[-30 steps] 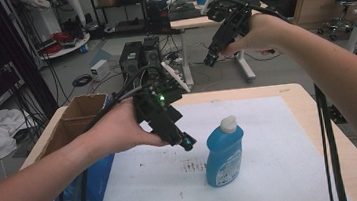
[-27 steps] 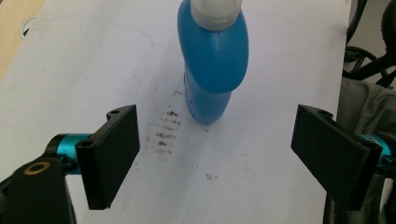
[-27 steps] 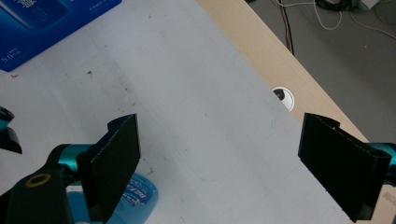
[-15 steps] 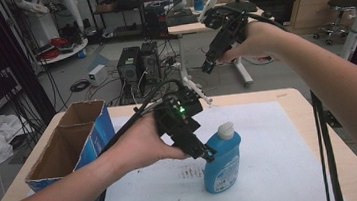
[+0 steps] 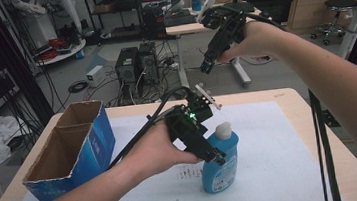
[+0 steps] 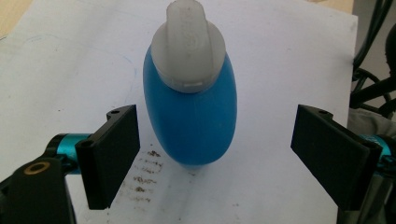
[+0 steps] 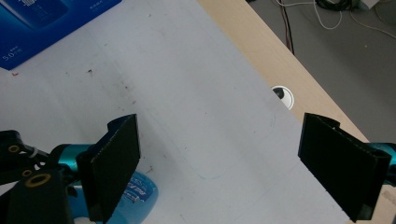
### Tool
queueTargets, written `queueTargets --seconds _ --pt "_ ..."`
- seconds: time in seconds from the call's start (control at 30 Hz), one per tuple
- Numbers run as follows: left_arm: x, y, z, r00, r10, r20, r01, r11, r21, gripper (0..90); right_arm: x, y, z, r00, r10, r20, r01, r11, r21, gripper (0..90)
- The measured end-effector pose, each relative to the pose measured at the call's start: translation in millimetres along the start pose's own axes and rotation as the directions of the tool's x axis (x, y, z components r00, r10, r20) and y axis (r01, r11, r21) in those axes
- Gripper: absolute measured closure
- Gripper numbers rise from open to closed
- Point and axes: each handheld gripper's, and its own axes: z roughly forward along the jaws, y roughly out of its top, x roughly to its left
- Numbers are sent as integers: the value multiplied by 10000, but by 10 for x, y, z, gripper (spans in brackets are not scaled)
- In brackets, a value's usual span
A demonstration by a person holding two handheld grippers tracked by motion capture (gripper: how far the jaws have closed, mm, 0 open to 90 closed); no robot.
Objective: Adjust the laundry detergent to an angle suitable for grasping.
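"5.0" is printed in white on the blue cardboard box, near its lower corner. The print on the blue bottle's label is too blurred to be read.

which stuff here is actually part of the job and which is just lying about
Part of the job:
- blue bottle, upright on the white sheet
- left claw, open, jaws either side of the bottle, not touching it

Just lying about:
- blue cardboard box, open at the top, on the table's left
- right claw, open, held high beyond the table's far edge
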Motion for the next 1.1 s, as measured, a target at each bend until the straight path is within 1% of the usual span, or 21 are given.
queueTargets --seconds 0.07,0.2,0.27,0.33,0.47,0.63,0.7,0.77,0.83,1.07,1.1 --pt "6 -1 45 10000 -23 54 23 10000 90 156 2 3 5 10000 -43 -4 43 10000 -26 126" --pt "15 -7 124 10000 -70 -25 70 9995 315 156 4 6 10 10000 -53 -4 53 10000 3 126" --pt "25 -6 153 10000 -15 -88 19 9991 417 156 3 6 11 10000 -70 5 70 10000 -3 126" --pt "30 0 184 9998 -16 -178 24 9991 433 156 2 6 11 10000 -51 9 51 10000 -3 126" --pt "55 8 266 9998 -130 -174 139 9983 559 156 3 8 19 10000 -34 -2 34 10000 4 126" --pt "64 11 349 9996 -269 -87 273 9980 576 157 8 14 26 10000 -64 -2 64 10000 15 126" --pt "64 7 395 9995 -277 -138 286 9970 717 157 8 14 28 9999 -114 -22 114 9999 5 127" --pt "66 5 407 9995 -305 -121 314 9966 756 157 9 14 28 9999 -125 -19 125 9999 11 126" --pt "67 5 443 9994 -309 -160 322 9954 902 157 7 13 26 10000 -68 -4 68 10000 17 126" --pt "63 -2 498 9989 -432 -190 448 9940 998 157 6 11 31 10000 -61 9 61 10000 23 126" --pt "66 -4 497 9990 -413 -158 426 9939 1017 177 9 11 31 10000 -72 26 71 10000 50 126"
